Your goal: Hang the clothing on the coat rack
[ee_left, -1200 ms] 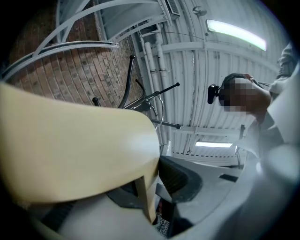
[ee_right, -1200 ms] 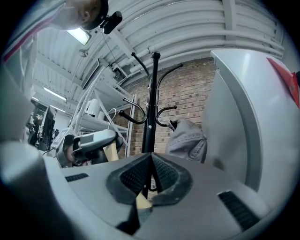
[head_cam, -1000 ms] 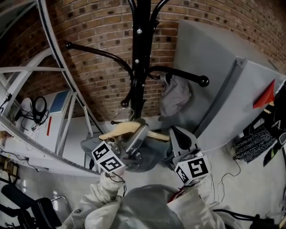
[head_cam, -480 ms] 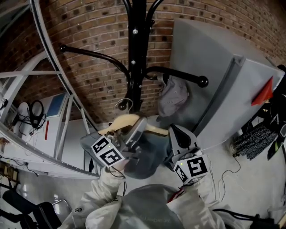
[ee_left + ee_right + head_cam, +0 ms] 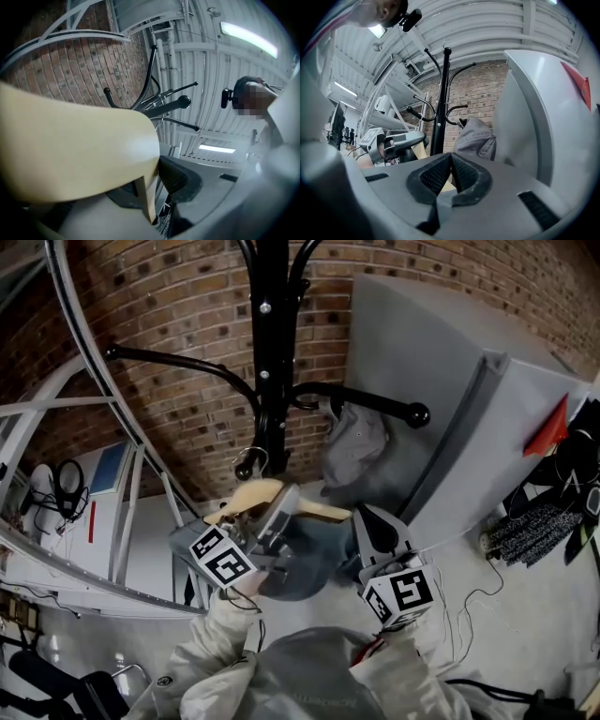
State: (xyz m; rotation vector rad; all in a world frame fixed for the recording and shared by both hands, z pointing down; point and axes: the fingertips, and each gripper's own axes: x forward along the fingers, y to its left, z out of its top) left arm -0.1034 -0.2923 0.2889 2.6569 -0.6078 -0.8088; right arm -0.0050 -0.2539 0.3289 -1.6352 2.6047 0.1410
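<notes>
Two hand-held grippers are at work, and I judge the job a little past halfway: the clothing is on its hanger and lifted, but not yet hung.

My left hand-held gripper [image 5: 284, 502] is clamped on the pale wooden hanger [image 5: 246, 495], jaws held fairly wide by the thick wood. In the left gripper view the wood fills the space between the pads. My right hand-held gripper [image 5: 367, 523] sits just right of it with its jaws nearly together. They seem to pinch a thin fold of the blue-grey garment [image 5: 305, 557], which drapes from the hanger and sags between my two hands, near me.

The black metal coat rack [image 5: 270, 362] stands just beyond, in front of the red brick wall [image 5: 187, 324]. The hanger's wire hook [image 5: 249, 463] points up beside the pole, below the curved arms. I cannot tell whether it touches the pole, but it sits over none of the arms. One light grey piece of clothing [image 5: 352, 442] already hangs from the right arm with the ball end [image 5: 375, 399], so that part looks done.

What is left, as I read it, is to raise the hanger, bring its hook over a free arm, probably the long one reaching left [image 5: 178, 364], and settle it there. Then I would release both grips and let the garment hang straight. The risk is the hook snagging on the pole, or the cloth slipping off the hanger as I tilt it.
</notes>
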